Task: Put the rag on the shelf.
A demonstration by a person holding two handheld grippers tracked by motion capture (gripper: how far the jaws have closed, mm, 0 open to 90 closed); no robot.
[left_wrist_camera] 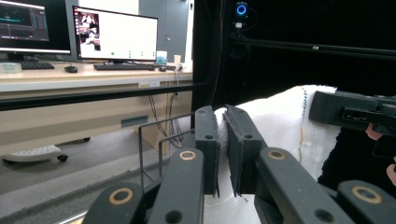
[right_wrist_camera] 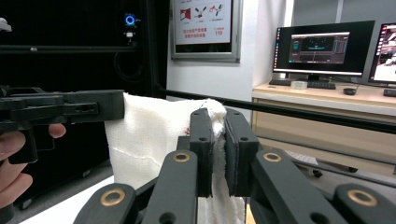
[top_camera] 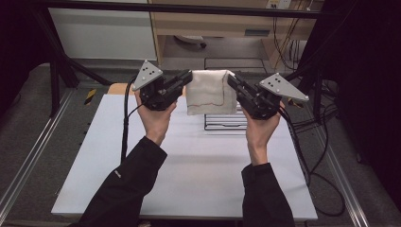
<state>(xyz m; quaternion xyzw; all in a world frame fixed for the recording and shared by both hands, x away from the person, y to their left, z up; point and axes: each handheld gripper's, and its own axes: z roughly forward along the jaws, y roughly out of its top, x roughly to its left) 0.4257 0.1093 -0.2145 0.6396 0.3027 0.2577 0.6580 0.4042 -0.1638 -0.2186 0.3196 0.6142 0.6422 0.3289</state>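
Note:
A white towel (top_camera: pixel 210 92) with a thin red line across it hangs in the air above the far part of the table. My left gripper (top_camera: pixel 189 76) is shut on its upper left corner and my right gripper (top_camera: pixel 230 78) is shut on its upper right corner. In the left gripper view the towel (left_wrist_camera: pixel 280 121) is pinched between the jaws of my left gripper (left_wrist_camera: pixel 222 122), with the other gripper at the right. In the right gripper view the towel (right_wrist_camera: pixel 154 135) is clamped in my right gripper (right_wrist_camera: pixel 218 122).
A black wire rack (top_camera: pixel 225 122) stands on the white table (top_camera: pixel 189 161) just under the towel. Black frame bars cross above the far edge. Desks with monitors (left_wrist_camera: pixel 114 35) stand beyond the table.

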